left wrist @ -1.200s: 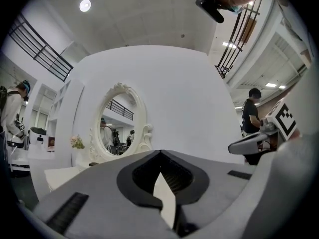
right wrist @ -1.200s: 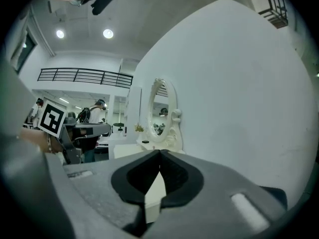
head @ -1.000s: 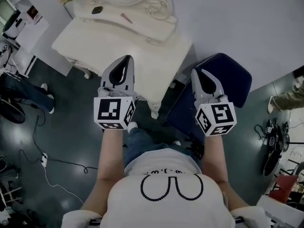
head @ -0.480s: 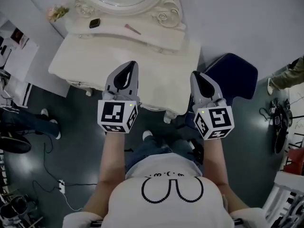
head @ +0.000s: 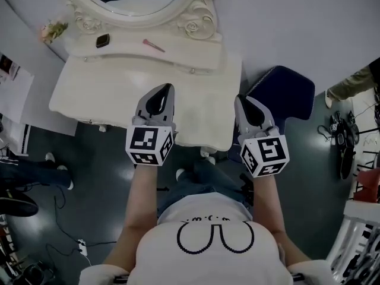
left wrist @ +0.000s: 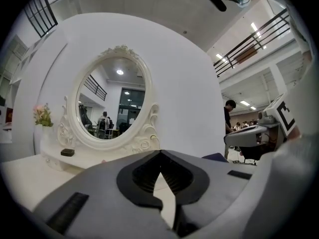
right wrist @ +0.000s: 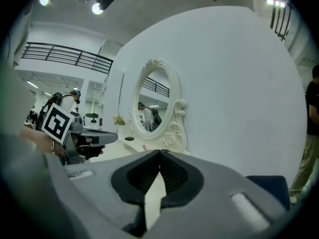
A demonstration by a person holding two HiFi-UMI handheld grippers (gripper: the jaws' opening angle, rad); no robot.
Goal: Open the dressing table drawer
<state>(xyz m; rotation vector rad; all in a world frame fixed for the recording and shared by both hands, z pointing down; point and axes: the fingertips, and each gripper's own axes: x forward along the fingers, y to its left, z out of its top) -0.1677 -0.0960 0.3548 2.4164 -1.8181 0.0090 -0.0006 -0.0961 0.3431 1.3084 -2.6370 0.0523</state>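
As far as I can judge, the drawer is not yet open. Its front lies under the near edge of the cream-white carved dressing bench [head: 101,94], hidden from my head view, and nothing juts out there. The bench top looks pale, smooth and bare, directly ahead of me. My left claw [head: 165,89] and right claw [head: 240,100] hover above its near part, both clenched on nothing. Finding the pull, gripping it and drawing it out are all left to do.

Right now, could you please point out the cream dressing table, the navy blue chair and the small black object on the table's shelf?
Cream dressing table [head: 107,91]: head view, bare tabletop.
Navy blue chair [head: 288,94]: head view, seat middle.
Small black object [head: 103,40]: head view, its top.
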